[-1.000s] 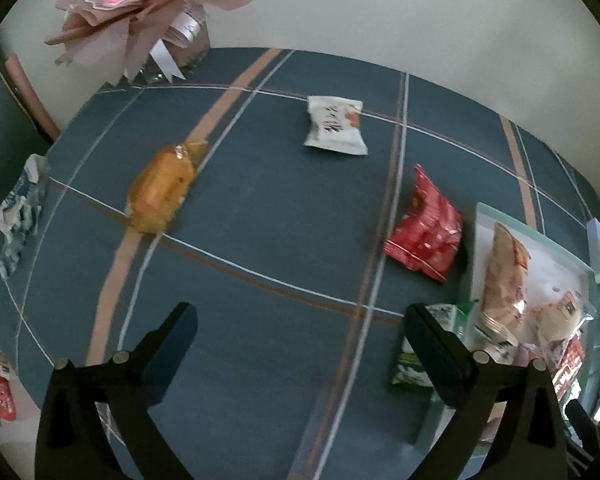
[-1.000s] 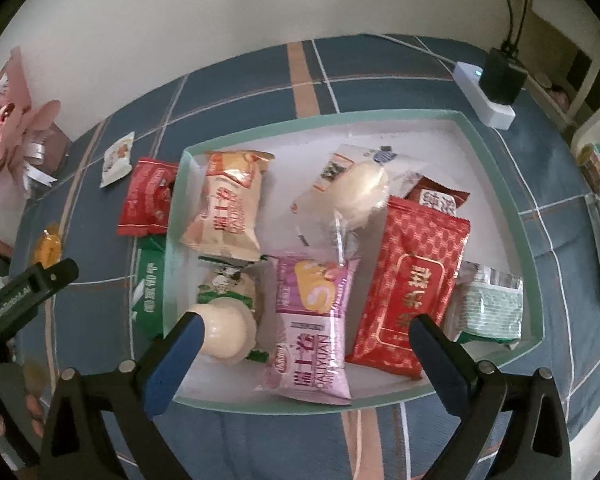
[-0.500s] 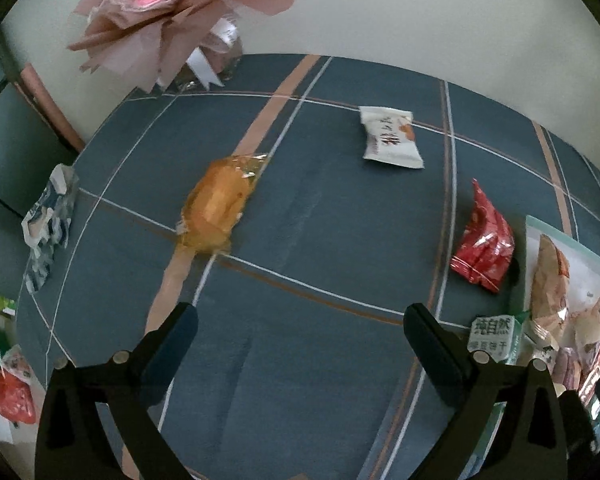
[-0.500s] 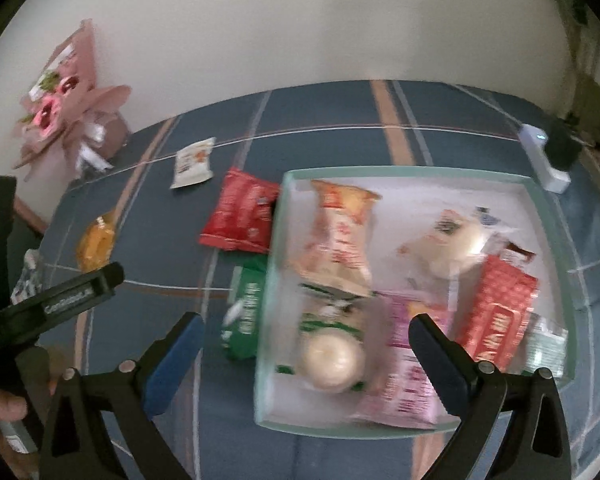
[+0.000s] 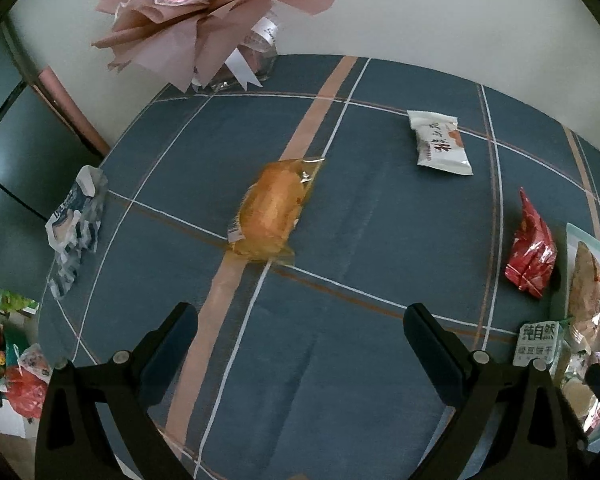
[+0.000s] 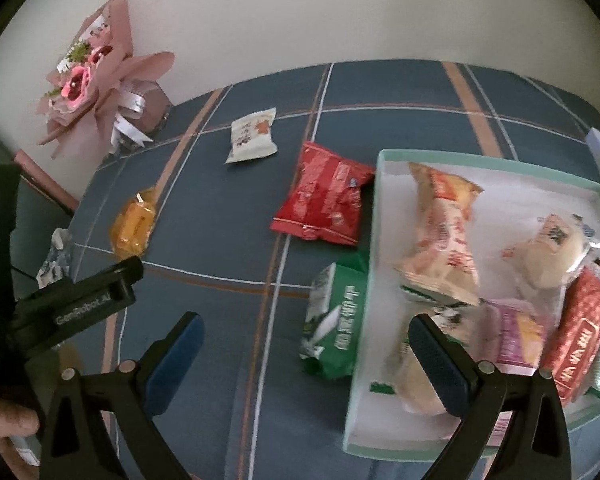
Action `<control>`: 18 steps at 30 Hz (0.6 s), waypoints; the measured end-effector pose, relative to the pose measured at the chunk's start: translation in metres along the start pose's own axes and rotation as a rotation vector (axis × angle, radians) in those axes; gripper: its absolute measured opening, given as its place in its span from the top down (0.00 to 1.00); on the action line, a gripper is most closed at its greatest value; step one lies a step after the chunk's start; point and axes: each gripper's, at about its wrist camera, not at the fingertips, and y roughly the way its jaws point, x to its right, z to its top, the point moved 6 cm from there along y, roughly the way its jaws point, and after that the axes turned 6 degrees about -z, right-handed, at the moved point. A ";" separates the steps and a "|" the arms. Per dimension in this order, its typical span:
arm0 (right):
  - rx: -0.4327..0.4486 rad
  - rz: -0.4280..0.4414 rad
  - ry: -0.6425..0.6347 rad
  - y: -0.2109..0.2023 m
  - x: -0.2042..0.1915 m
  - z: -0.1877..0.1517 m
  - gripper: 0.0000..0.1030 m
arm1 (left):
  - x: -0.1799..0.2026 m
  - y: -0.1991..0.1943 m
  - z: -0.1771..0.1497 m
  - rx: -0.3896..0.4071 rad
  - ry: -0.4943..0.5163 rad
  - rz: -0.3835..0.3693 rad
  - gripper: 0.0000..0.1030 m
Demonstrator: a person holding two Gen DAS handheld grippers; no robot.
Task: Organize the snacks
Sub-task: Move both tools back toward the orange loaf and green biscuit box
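Ahead of the left gripper (image 5: pixel 300 344), whose fingers stand apart and empty, lies the orange snack (image 5: pixel 270 210), seemingly the next pick, needing a forward reach and closing; the right gripper (image 6: pixel 306 354) hangs likewise spread beside the tray (image 6: pixel 374 216).

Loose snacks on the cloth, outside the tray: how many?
5: orange bread packet, white packet, red packet and green biscuit pack beside the tray, crumpled blue-white packet at the edge. More may be hidden.

My left gripper (image 5: pixel 300 340) is black, with silver screws and dark pads. My right gripper (image 6: pixel 306 344) matches it but has blue pads (image 6: pixel 176 354). White "GenRobot.AI" lettering marks the left gripper's side. My hand (image 6: pixel 4 428) shows bare skin.
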 end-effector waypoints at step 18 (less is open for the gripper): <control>-0.060 0.022 -0.040 0.030 -0.030 0.001 0.00 | -0.017 0.007 0.004 -0.008 -0.053 -0.039 0.01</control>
